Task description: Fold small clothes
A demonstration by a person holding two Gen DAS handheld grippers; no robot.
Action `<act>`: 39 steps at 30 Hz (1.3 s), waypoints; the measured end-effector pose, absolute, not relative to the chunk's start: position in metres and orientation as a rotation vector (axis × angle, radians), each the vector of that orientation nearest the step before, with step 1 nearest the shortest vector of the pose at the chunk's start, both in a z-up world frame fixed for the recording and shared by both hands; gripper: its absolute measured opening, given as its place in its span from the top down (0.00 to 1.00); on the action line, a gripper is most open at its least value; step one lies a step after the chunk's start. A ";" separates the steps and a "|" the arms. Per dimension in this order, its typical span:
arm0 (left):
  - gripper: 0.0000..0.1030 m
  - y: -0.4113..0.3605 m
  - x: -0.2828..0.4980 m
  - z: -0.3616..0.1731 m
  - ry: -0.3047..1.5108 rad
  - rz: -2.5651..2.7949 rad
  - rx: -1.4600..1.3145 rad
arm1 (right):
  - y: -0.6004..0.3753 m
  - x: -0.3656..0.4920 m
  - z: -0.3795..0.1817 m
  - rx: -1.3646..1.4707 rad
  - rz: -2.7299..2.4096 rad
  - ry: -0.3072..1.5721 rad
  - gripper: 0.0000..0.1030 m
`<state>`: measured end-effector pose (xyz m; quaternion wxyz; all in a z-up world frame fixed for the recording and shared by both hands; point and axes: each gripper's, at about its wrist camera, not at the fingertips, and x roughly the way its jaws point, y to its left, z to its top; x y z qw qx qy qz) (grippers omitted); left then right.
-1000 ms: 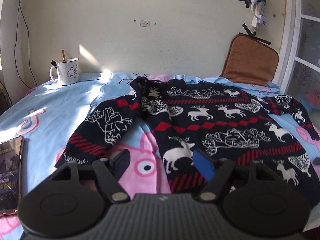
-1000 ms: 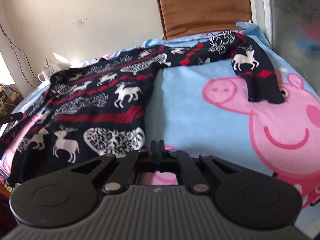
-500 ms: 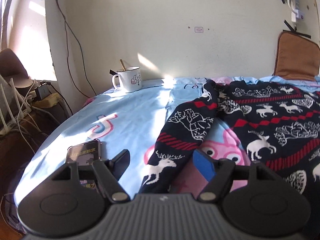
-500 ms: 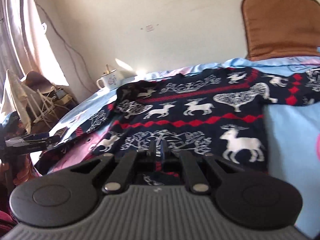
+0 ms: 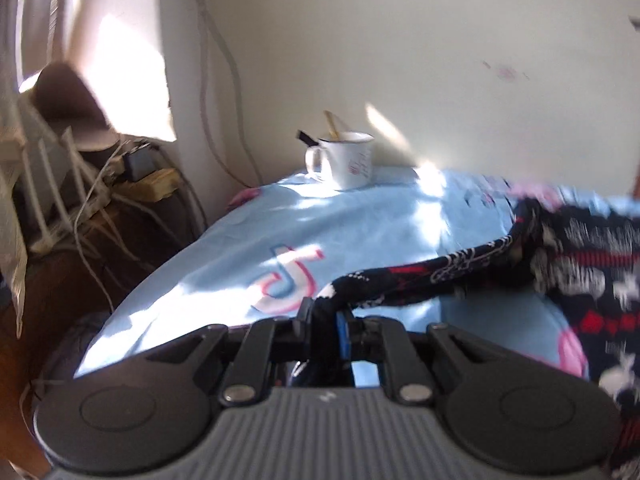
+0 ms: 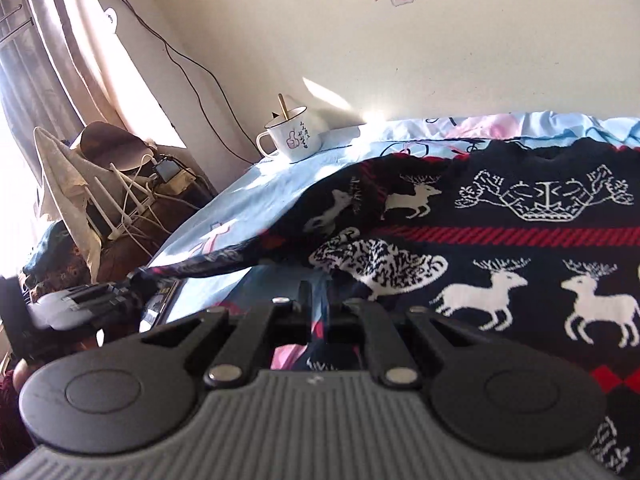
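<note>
A dark blue knit sweater point(image 6: 500, 232) with white reindeer and red stripes lies on the light blue cartoon bedsheet point(image 5: 320, 232). Its left sleeve point(image 5: 420, 280) is drawn out taut off the sheet. My left gripper point(image 5: 325, 316) is closing, with the sleeve's cuff pinched between its pads. In the right wrist view that left gripper point(image 6: 120, 296) shows at the far left, at the end of the stretched sleeve point(image 6: 224, 260). My right gripper point(image 6: 319, 300) is shut on a fold of the sweater's edge, just in front of its body.
A white enamel mug point(image 5: 350, 158) with a spoon stands at the bed's far corner against the wall. A phone point(image 6: 160, 304) lies on the sheet under the lifted sleeve. Cables, a router and a power strip point(image 6: 132, 200) crowd the space left of the bed.
My left gripper swung left, closed on the sleeve cuff and pulled the sleeve up and out. My right gripper swept left across the sweater and now has fabric between its jaws.
</note>
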<state>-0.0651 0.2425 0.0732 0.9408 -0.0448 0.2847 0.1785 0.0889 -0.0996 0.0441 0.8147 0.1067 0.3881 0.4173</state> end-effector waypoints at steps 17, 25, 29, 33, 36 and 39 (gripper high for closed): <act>0.90 0.219 -0.021 0.152 0.574 -0.111 -0.442 | -0.112 0.123 0.004 0.525 0.955 1.050 0.91; 0.90 0.119 0.015 0.163 0.602 -0.313 -0.396 | -0.156 0.075 0.048 0.652 1.175 0.830 0.19; 0.90 0.080 0.031 0.163 0.633 -0.358 -0.393 | -0.167 0.061 0.063 0.648 1.198 0.775 0.19; 0.89 0.050 0.042 0.160 0.670 -0.387 -0.356 | -0.179 0.065 0.061 0.642 1.158 0.799 0.97; 0.83 0.037 0.045 0.155 0.705 -0.399 -0.323 | -0.198 0.067 0.069 0.583 1.027 0.737 0.97; 0.48 0.037 0.042 0.152 0.702 -0.396 -0.296 | -0.238 0.075 0.069 0.605 0.915 0.708 0.97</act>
